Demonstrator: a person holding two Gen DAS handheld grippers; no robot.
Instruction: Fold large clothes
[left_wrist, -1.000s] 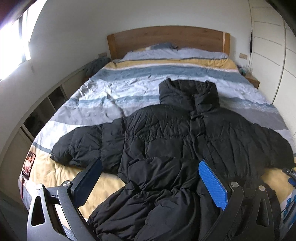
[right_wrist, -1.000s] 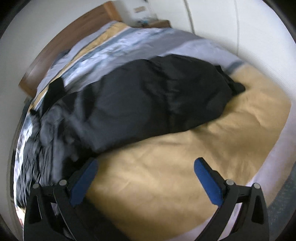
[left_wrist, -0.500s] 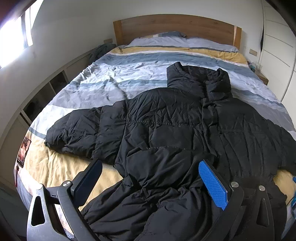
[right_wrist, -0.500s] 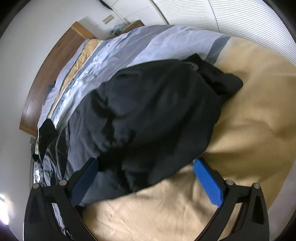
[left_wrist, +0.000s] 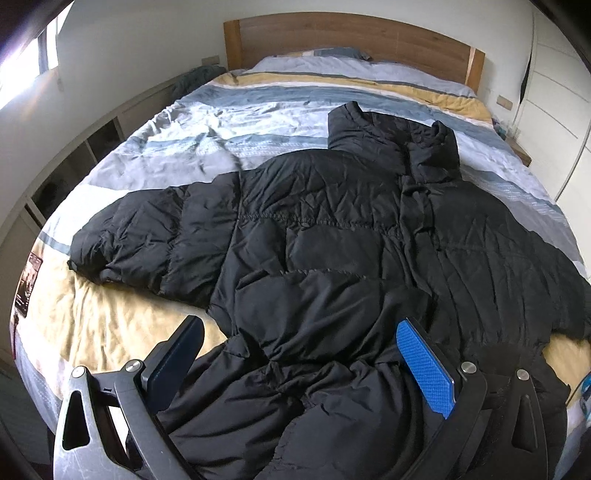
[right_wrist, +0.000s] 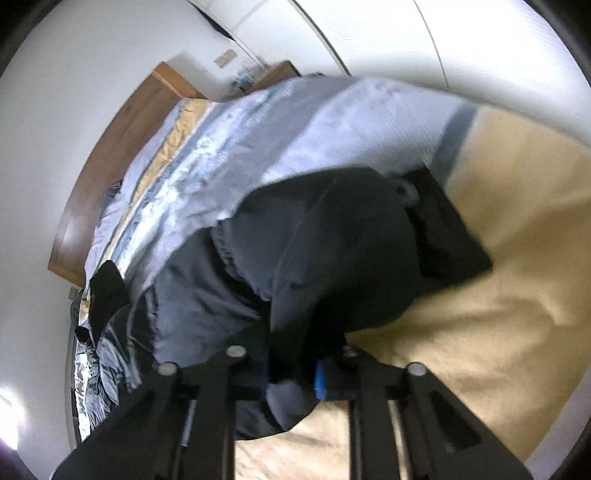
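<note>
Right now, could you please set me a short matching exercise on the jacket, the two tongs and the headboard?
Things:
1. left tongs
2. right tongs
3. black jacket
4. headboard

States or places:
A. wooden, at the far end of the bed
B. open above the hem
C. spread across the striped duvet
D. just closed, pinching black fabric

Pairs: 1-B, 2-D, 3-C, 4-A
</note>
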